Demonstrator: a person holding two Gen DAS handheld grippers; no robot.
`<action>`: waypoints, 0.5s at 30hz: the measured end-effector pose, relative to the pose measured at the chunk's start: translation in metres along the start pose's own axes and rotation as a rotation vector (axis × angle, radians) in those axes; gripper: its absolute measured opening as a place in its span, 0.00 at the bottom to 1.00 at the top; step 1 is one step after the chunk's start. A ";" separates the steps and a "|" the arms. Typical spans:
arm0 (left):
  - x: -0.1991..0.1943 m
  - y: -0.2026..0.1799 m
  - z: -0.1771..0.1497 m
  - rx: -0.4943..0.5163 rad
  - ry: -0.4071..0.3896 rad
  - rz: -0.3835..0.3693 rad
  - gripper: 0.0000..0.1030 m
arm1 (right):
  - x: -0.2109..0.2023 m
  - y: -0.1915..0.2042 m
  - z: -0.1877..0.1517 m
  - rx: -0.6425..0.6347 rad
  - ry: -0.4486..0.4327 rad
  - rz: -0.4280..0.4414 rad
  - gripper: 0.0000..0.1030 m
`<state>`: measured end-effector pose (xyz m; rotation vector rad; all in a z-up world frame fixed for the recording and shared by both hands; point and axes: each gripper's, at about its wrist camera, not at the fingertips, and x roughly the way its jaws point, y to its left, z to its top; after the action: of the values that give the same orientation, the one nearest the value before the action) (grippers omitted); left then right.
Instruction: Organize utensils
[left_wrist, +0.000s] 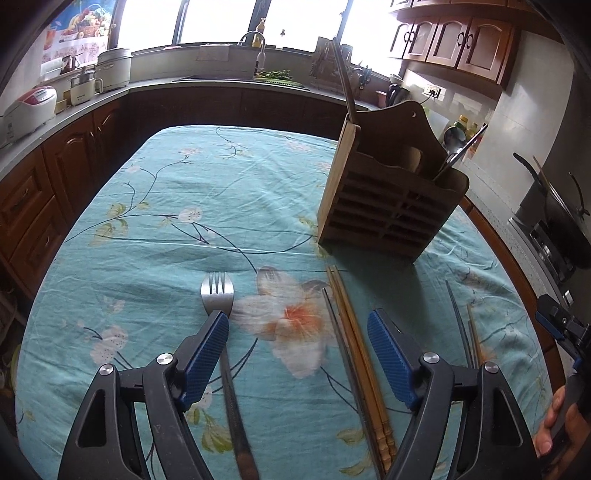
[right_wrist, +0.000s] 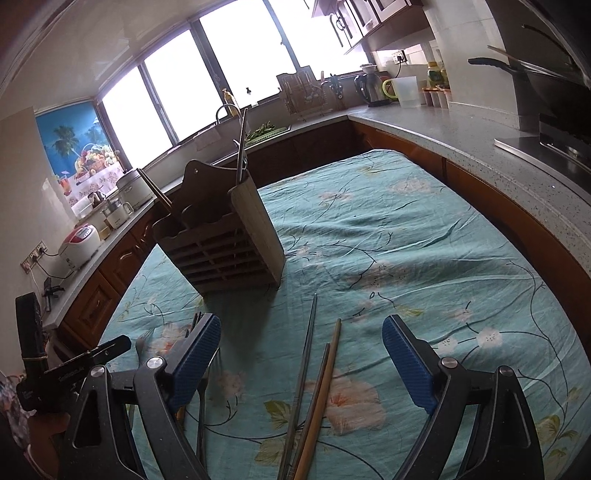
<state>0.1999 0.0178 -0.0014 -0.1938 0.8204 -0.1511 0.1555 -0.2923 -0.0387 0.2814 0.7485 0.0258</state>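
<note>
A wooden utensil holder stands on the floral tablecloth; it also shows in the right wrist view, with spoons and chopsticks in it. A metal fork lies on the cloth under my left gripper's left finger. Wooden chopsticks and a metal chopstick lie between the left fingers. My left gripper is open above them. My right gripper is open above more chopsticks. A fork lies partly hidden under its left finger.
Dark chopsticks lie at the right of the cloth. The tablecloth covers the table. Kitchen counters with rice cookers, a sink and a stove surround it. The other gripper shows at the right edge.
</note>
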 end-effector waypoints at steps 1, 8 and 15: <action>0.003 -0.001 0.001 0.006 0.007 0.001 0.73 | 0.002 0.000 0.001 -0.004 0.005 -0.002 0.83; 0.041 -0.011 0.009 0.036 0.087 0.006 0.55 | 0.028 0.002 0.002 -0.019 0.074 -0.013 0.52; 0.072 -0.021 0.016 0.056 0.125 0.015 0.49 | 0.067 0.007 0.003 -0.053 0.151 -0.028 0.34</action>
<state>0.2585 -0.0152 -0.0369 -0.1263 0.9411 -0.1736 0.2074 -0.2782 -0.0798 0.2202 0.9009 0.0403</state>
